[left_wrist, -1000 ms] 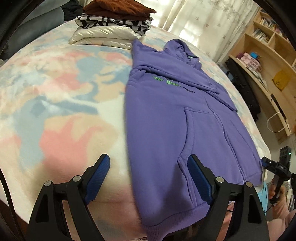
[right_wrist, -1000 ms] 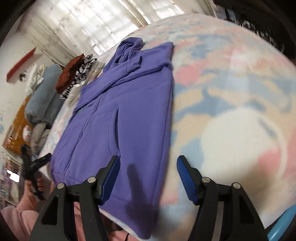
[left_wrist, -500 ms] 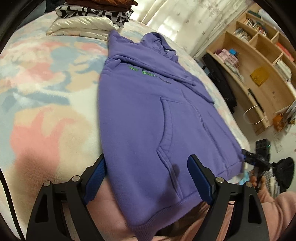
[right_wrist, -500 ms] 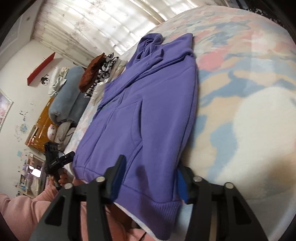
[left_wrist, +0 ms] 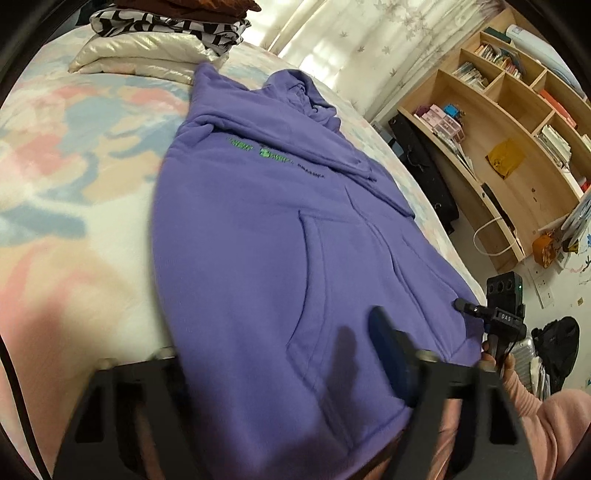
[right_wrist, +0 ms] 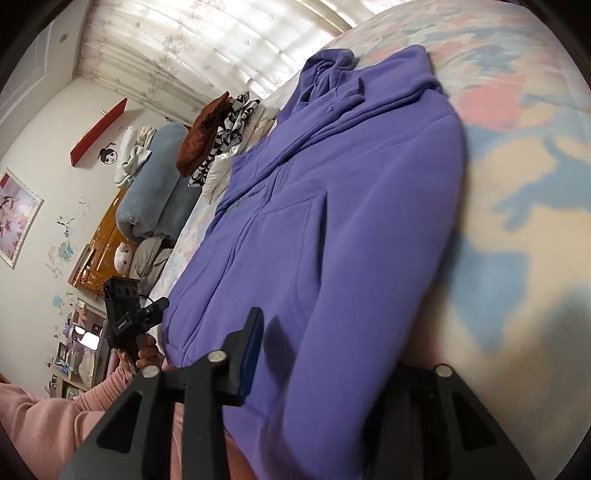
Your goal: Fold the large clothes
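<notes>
A purple hoodie (left_wrist: 258, 221) lies flat on the pastel bed cover (left_wrist: 55, 155), hood far, hem near, both sleeves folded in. My left gripper (left_wrist: 273, 343) straddles the hem's left corner. Its right blue pad (left_wrist: 388, 350) rests over the fabric and its left finger is hidden under the edge. The jaws are closing with cloth between them. My right gripper (right_wrist: 317, 339) straddles the hoodie (right_wrist: 351, 203) at its right hem corner. One pad (right_wrist: 253, 347) sits above the cloth, the other finger is covered, and these jaws are closing too. Each view shows the other gripper (left_wrist: 502, 310) (right_wrist: 125, 314) in a pink-sleeved hand.
A stack of folded clothes (left_wrist: 162, 33) sits at the bed's far end beside the hood. A wooden bookshelf (left_wrist: 517, 129) and a black case (left_wrist: 424, 166) stand past the bed's right side. Rolled grey-blue bedding (right_wrist: 155, 192) lies to the left.
Both grippers came forward and down over the hoodie's hem. Their jaws have narrowed, the right more than the left, and the hem corners now lie between the fingers.
</notes>
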The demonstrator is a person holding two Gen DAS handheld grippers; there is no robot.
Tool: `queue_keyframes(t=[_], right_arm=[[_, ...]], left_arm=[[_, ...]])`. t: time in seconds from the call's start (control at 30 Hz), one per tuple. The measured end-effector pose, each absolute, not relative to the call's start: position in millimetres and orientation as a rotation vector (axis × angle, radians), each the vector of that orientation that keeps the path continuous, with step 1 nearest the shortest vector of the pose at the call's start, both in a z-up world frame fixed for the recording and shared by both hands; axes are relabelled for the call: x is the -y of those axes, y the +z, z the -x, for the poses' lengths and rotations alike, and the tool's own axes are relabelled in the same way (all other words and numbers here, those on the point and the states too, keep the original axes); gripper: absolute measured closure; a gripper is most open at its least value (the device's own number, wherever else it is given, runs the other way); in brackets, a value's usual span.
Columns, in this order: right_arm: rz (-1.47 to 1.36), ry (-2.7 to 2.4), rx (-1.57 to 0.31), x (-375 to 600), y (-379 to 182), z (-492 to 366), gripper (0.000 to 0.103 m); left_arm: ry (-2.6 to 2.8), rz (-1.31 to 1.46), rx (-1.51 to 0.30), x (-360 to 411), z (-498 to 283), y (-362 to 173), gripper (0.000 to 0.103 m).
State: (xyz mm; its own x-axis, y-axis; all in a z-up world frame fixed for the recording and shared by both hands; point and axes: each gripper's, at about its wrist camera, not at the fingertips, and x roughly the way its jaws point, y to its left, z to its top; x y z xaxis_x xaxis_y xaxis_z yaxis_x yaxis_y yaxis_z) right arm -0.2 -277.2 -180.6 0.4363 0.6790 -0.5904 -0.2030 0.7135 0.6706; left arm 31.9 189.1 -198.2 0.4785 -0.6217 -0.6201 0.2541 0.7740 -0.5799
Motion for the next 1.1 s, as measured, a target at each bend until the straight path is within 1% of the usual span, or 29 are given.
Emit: queue_keyframes(t=[0.03, 0.07, 0.13, 0.17, 0.33, 0.53, 0.7, 0.9, 1.0, 1.1], right_arm=[[-0.565, 0.585, -0.975, 276, -181, -2, 0.079], [-0.57, 0.586, -0.974, 277, -181, -3, 0.084], [-0.569, 0.581, -0.959, 277, -178, -3, 0.088], [-0.565, 0.578, -0.951, 277, -176, -2, 0.089], [-0.589, 0.561, -0.903, 278, -161, 5, 0.092], [-0.562, 0.578, -0.816, 269, -132, 16, 0.093], [-0.531, 0.602, -0.787, 265, -111, 29, 0.093], [-0.486, 0.619, -0.805, 267, -91, 67, 0.093], [-0.473, 0.626, -0.826, 271, -85, 86, 0.093], [-0.457, 0.625, -0.845, 272, -81, 88, 0.093]], left_arm=[[-0.549, 0.456, -0.93, -188, -34, -200, 0.064], [-0.53, 0.468, -0.932, -187, -36, -201, 0.075], [-0.49, 0.517, -0.915, -190, -36, -203, 0.083], [-0.474, 0.532, -0.906, -191, -35, -202, 0.091], [-0.384, 0.543, -0.865, -191, -28, -187, 0.094], [-0.37, 0.564, -0.818, -196, -16, -157, 0.095], [-0.389, 0.549, -0.779, -198, 3, -130, 0.096], [-0.419, 0.535, -0.791, -203, 47, -105, 0.095], [-0.42, 0.525, -0.819, -205, 66, -102, 0.095], [-0.412, 0.56, -0.852, -208, 66, -109, 0.095]])
